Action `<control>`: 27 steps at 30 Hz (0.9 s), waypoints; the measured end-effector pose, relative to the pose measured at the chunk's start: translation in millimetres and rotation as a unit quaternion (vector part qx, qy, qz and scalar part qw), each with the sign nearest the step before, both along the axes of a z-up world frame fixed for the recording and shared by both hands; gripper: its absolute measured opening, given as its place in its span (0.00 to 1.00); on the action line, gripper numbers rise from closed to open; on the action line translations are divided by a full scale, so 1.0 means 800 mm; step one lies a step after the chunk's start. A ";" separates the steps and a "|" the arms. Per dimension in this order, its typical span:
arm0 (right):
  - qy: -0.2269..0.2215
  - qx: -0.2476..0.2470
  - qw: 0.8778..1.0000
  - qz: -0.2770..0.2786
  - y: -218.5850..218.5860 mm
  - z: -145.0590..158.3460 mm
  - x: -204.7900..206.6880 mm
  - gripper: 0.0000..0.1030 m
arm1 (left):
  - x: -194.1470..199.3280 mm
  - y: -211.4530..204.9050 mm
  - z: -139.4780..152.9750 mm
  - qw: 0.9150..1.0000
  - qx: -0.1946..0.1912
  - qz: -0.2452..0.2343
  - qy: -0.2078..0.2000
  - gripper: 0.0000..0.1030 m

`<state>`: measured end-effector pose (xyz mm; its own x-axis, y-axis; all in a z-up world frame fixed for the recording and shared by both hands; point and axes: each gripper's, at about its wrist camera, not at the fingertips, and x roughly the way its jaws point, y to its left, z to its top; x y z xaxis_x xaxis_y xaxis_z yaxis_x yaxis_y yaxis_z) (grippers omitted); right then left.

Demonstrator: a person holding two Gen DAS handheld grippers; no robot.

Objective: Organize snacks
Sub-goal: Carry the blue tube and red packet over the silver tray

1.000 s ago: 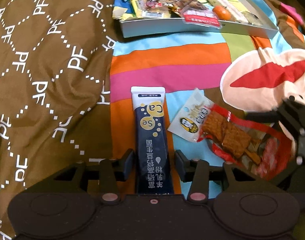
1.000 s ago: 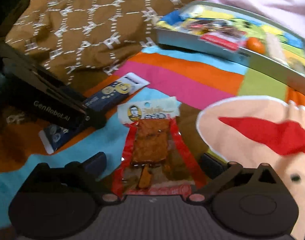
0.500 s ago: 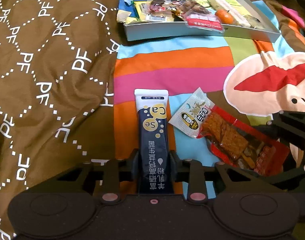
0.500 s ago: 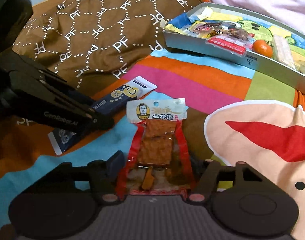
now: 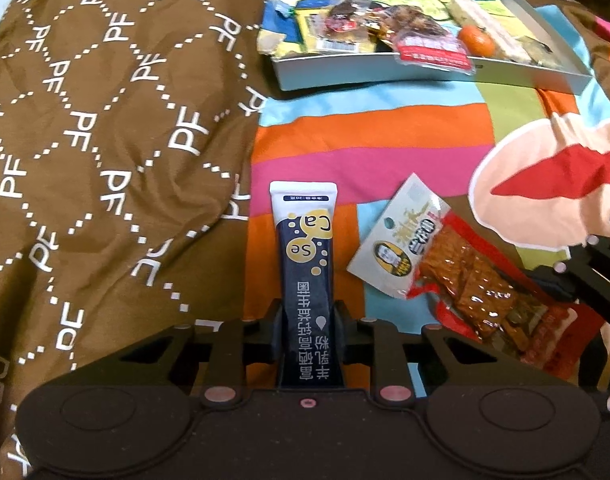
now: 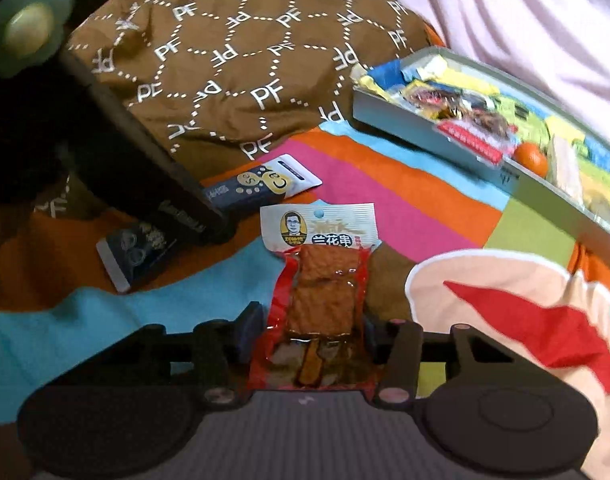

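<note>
At lower centre of the left wrist view:
Left gripper point(image 5: 308, 330): jaws fully closed, pads pressing both sides of the dark blue sachet point(image 5: 307, 276), which lies flat on the striped blanket point(image 5: 365, 160).
Right gripper point(image 6: 307, 330): lower centre of its view; jaws closing, the red tofu snack packet point(image 6: 319, 292) between them; pad contact cannot be told.
Tray point(image 5: 425, 70): upper right of the frame, holding sorted snacks and an orange point(image 5: 475, 40).
Brown quilt point(image 5: 105, 120): left of frame.
</note>
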<state>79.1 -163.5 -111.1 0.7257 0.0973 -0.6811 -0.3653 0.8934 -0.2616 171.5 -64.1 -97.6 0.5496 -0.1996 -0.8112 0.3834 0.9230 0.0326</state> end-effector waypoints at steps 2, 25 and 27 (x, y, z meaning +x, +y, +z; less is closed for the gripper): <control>-0.006 -0.018 1.000 0.006 0.004 -0.001 -0.003 0.52 | 0.000 0.000 0.001 1.000 0.001 0.012 -0.001 0.25; -0.146 -0.073 0.986 -0.046 -0.023 0.040 -0.030 0.52 | 0.020 -0.056 0.093 0.994 -0.032 0.048 -0.093 0.26; -0.170 -0.066 0.982 -0.053 -0.029 0.047 -0.030 0.52 | 0.025 -0.062 0.106 0.993 -0.033 0.049 -0.105 0.26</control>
<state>54.8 -186.9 -73.2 0.9145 -0.0642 -0.3994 -0.1431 0.8721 -0.4679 191.4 -113.4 -13.1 0.7245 -0.1859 -0.6637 0.2824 0.9585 0.0398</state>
